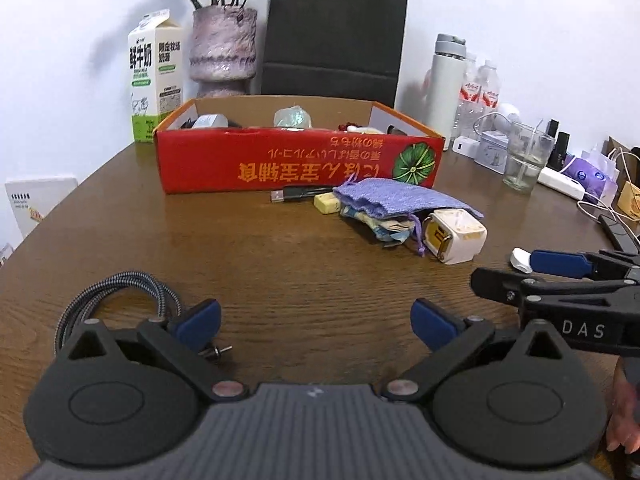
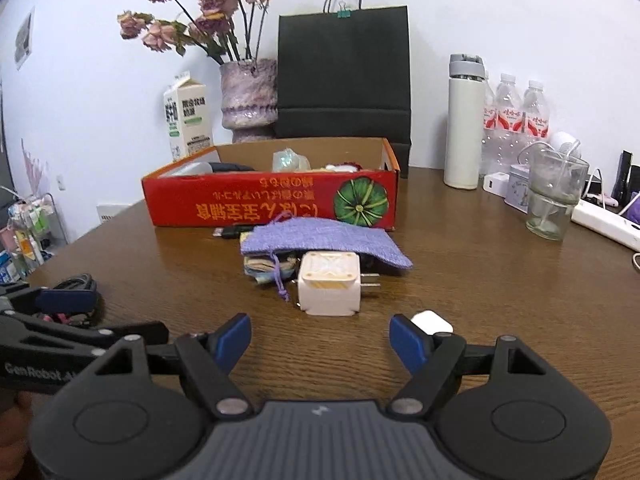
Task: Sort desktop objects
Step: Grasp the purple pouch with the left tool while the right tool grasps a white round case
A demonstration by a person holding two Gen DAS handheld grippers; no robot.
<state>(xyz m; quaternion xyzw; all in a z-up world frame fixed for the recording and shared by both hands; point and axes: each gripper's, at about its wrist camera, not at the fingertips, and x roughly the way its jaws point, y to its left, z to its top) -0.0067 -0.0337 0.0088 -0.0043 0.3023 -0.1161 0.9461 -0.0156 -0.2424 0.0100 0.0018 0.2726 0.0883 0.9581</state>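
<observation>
Both grippers hover low over the wooden desk (image 1: pixel 280 272), and neither has anything in it. Left gripper (image 1: pixel 316 320) stands with its blue pads spread wide over bare wood, a coil of braided cable (image 1: pixel 116 300) lying just beside its left finger. Right gripper (image 2: pixel 320 338) is just as wide open and empty, with a small white case (image 2: pixel 432 324) peeking out behind its right pad.

Straight ahead of the right gripper sits the white wall charger (image 2: pixel 329 286), a chunky rounded cube lying on its side, prongs pointing right, a pale gold pattern on the face toward the camera. It looks stiff, smooth-skinned and light for its bulk, so it might slip; my pick would be the two flat sides, well clear of the prongs.

Behind it, partly over it, lies the lilac woven pouch (image 2: pixel 324 240): soft, floppy, drawstring dangling toward the charger. A pinch in the middle would bunch it, so the edge looks the better hold. Folded banknotes or paper (image 2: pixel 264 268) are tucked beneath it, thin and easily creased. A black USB plug (image 2: pixel 230 233) and a pale yellow block (image 1: pixel 327 203) rest against the foot of the red cardboard box (image 2: pixel 256 208), which already holds several bits and looks like the sorting bin.
</observation>
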